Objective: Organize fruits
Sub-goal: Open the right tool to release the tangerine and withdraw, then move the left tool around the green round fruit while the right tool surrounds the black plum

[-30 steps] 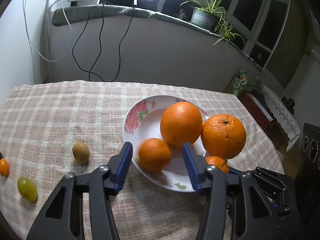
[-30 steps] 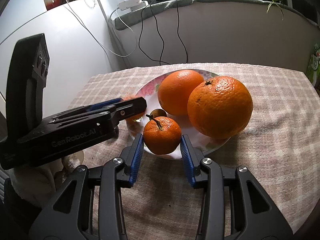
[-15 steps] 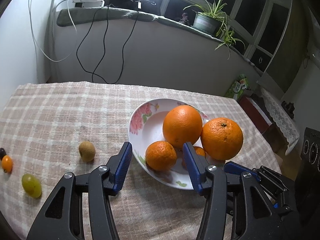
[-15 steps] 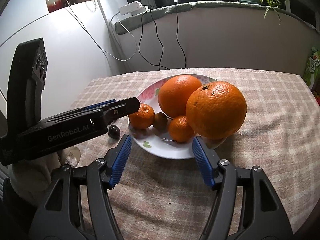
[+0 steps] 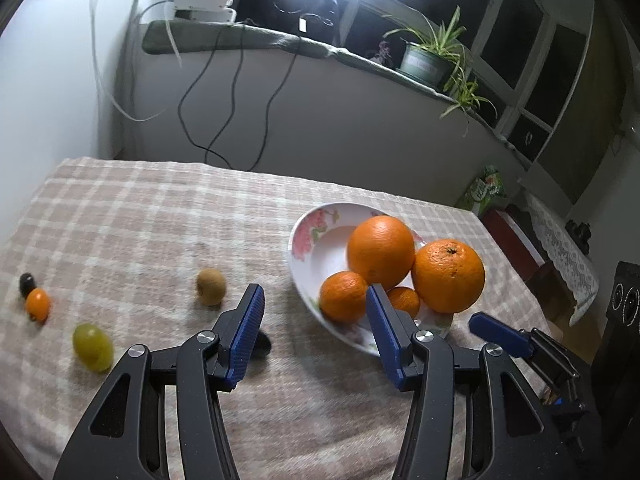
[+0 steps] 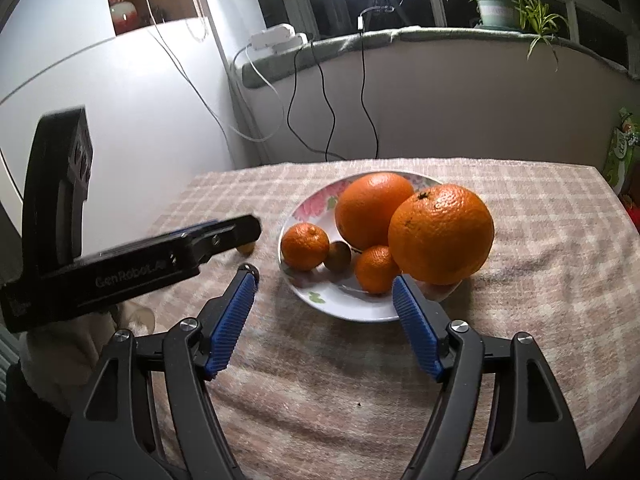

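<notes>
Right gripper: jaws wide with nothing between them; they have just been opening. The small tangerine lies on the plate just beyond the blue pads, free of them.
Left gripper: jaws part-way apart and empty, over bare cloth at lower centre of the left view, its right finger in front of the plate's near side.
Plate: one, white with pink flowers, centre of the right view, on the checked tablecloth.
On the plate: two large oranges (the nearer one sits on the right rim), a mid-sized tangerine on the left, the small tangerine, and one brown kiwi-like fruit between the two tangerines.
Off the plate: four pieces, all in the left half of the left view: a brown kiwi-like fruit just left of the left gripper's tips, a green grape, a tiny orange fruit and a dark berry touching it.
Writing: "GenRobot.AI" on the side of the left gripper, seen at left of the right view.
Background: one potted spider plant on the sill, upper right; the packet at the right edge is too blurred to read.
</notes>
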`<control>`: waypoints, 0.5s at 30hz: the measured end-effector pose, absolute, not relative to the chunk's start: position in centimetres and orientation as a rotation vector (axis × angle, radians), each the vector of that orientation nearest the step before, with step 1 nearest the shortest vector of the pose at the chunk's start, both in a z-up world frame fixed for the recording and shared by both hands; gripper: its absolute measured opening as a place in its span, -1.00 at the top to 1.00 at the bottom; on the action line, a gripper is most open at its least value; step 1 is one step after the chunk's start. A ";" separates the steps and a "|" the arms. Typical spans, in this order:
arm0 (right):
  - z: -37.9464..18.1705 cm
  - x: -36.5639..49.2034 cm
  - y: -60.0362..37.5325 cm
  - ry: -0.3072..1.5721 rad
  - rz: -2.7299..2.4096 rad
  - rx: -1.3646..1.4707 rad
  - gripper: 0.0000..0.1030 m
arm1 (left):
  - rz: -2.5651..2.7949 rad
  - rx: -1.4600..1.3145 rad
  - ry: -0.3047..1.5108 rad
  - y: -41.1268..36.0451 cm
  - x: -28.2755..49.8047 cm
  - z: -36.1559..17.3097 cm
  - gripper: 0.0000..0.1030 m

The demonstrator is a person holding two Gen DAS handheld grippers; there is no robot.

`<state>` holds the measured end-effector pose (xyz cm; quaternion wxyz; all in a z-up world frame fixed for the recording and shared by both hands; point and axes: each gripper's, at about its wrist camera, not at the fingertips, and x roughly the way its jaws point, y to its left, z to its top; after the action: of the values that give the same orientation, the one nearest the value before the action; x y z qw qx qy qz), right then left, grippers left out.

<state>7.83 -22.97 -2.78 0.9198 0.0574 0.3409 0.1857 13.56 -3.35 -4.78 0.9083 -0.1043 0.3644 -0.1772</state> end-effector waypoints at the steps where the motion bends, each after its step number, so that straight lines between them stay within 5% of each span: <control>1: -2.7 7.7 -22.9 0.691 0.381 0.119 -0.45 | -0.359 -0.218 0.748 -3.0 13.4 -4.8 -0.01; 15: -2.3 6.7 -19.4 0.671 0.465 0.019 -0.69 | -0.183 -0.256 0.739 5.4 10.0 -6.3 -0.01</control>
<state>6.67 -19.35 -2.31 0.9179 0.0090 0.3261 0.2260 10.01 5.37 -6.30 0.9205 -0.1247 0.3595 -0.0890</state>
